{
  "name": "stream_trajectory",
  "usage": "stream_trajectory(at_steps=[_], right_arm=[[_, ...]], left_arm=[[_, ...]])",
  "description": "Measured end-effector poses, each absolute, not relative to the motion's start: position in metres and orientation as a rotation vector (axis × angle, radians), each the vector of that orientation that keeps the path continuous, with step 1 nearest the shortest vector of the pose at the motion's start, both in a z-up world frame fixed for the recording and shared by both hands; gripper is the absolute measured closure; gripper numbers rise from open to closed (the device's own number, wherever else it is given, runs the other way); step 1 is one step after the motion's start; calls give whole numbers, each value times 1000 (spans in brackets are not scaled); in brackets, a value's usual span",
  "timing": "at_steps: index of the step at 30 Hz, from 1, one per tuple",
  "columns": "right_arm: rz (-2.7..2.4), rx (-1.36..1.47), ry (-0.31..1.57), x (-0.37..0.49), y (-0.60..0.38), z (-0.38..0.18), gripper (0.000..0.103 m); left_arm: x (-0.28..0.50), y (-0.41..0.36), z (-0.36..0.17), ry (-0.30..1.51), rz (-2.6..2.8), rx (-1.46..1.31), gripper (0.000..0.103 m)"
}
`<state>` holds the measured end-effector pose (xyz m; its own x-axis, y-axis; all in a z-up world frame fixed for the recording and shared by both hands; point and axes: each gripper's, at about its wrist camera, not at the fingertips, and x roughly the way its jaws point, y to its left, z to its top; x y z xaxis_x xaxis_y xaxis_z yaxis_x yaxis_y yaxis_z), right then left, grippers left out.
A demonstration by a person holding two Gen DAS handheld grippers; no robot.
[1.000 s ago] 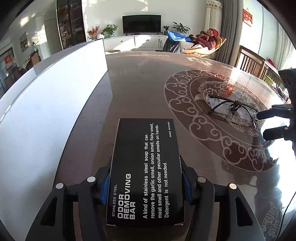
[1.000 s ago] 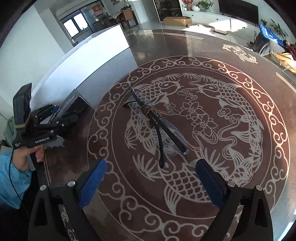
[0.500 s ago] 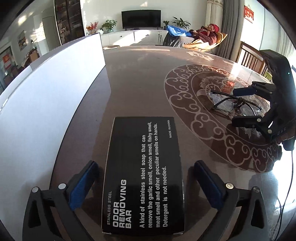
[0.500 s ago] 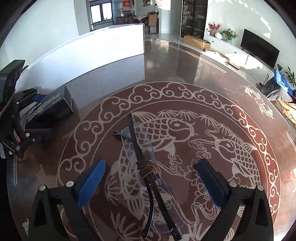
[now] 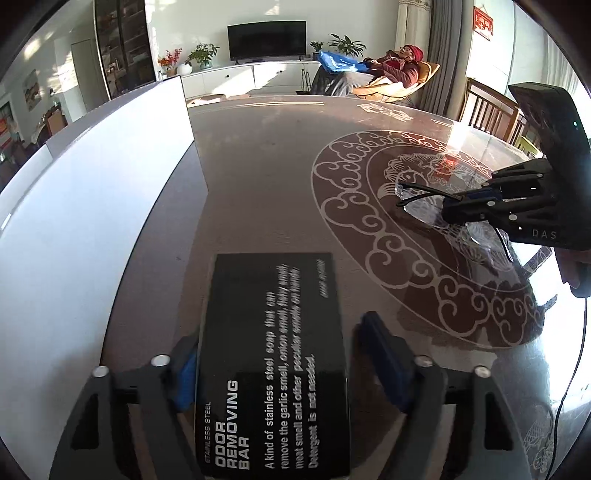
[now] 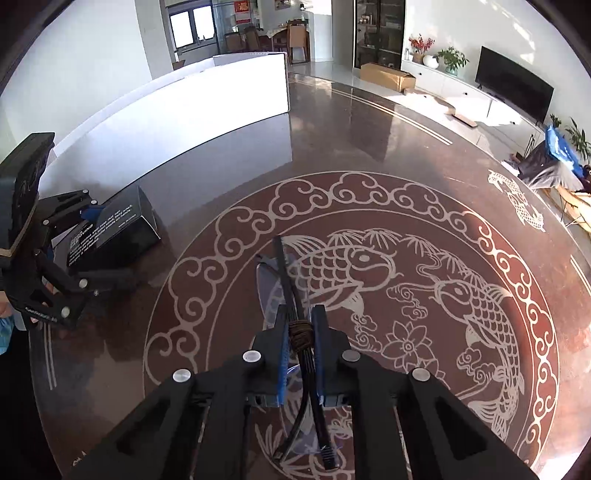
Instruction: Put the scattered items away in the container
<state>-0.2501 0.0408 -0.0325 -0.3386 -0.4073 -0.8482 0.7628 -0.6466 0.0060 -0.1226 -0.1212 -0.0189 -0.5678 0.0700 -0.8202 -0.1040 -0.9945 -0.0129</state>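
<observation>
One white container [image 6: 207,96], inside hidden — black box [image 5: 273,354] outside, on table [image 5: 258,177]

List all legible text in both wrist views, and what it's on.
"STAINLESS STEEL ODOR REMOVING BAR": black box.
"A kind of stainless steel soap that can remove the garlic smell, onion smell, fishy smell, meat smell and other peculiar smells on hands. Detergent is not needed.": same box, partly blurred.
"DAS": right tool body.
Red wall sign: unreadable.
</observation>
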Motion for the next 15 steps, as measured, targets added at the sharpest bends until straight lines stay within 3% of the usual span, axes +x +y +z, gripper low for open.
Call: stream_trajectory(at_steps=[5, 10, 15], right_arm=[[-2031, 1144, 484, -214, 47, -15, 92], [-1998, 1182, 403, -172, 49, -18, 92], [-1945, 1164, 432, -151, 16, -12, 92]], left_arm=[[-88, -116, -16, -15, 2671, -1436, 46], [-42, -115, -18, -229, 2653, -1464, 46], [-32, -118, 17, -199, 2642, -1410, 46]])
